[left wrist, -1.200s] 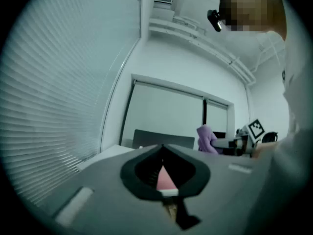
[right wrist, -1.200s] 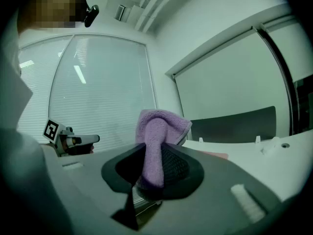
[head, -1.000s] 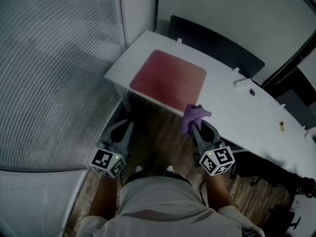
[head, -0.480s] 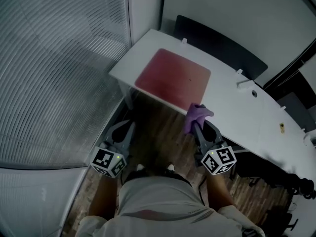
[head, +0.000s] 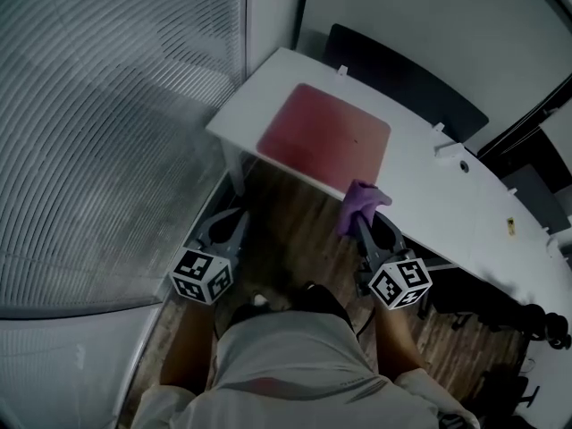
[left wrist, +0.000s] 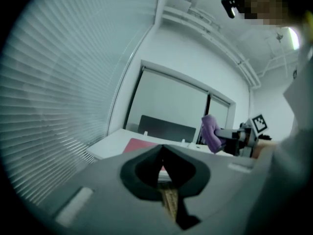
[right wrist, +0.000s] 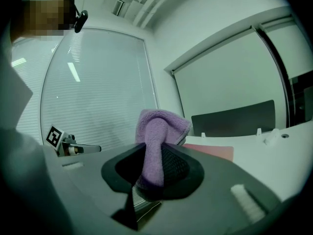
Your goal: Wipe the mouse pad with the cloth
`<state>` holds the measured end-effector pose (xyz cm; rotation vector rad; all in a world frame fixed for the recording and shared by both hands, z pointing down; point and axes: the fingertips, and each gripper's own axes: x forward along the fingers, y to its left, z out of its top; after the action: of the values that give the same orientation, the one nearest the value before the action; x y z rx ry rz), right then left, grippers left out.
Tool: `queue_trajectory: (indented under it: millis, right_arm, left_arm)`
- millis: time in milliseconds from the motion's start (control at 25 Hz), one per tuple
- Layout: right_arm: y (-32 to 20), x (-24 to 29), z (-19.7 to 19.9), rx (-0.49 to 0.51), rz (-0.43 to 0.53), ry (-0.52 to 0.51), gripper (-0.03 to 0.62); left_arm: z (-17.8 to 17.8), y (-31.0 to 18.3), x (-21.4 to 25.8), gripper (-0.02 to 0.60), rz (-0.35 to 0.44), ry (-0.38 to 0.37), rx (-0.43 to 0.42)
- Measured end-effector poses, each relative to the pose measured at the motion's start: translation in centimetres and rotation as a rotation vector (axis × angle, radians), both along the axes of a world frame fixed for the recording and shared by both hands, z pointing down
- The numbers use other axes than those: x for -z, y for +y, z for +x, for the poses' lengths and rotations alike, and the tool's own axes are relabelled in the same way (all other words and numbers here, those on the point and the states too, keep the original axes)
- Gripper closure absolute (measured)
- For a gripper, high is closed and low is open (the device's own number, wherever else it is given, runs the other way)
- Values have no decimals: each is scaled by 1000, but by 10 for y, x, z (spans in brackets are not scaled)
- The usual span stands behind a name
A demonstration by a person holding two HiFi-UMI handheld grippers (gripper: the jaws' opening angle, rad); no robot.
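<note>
In the head view, our right gripper (head: 365, 229) has brought the purple cloth (head: 359, 206) closer to the desk (head: 420, 181) edge, still short of the red mouse pad (head: 324, 138), so wiping hasn't begun. In the left gripper view, our left gripper (left wrist: 162, 153) has its jaws together and empty. In the right gripper view, the jaws clamp the cloth.

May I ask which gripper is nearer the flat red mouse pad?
Right: the right gripper, holding the purple cloth, nearly reaches the mouse pad; the left gripper is farther back.
</note>
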<state>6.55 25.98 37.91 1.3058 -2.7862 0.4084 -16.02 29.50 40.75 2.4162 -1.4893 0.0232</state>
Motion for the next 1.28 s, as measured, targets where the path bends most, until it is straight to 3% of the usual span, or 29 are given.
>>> queue_trajectory:
  millis: [360, 720, 1280]
  right_arm:
    - [-40, -19, -6, -30, -38, 25, 499]
    - [-125, -34, 12, -37, -75, -11, 499]
    - [-278, -63, 92, -32, -145, -9, 497]
  left_arm:
    - [-10, -42, -9, 581, -20, 5, -18]
    - [6, -122, -11, 581, -47, -28, -18]
    - [86, -280, -12, 581, -72, -41, -1]
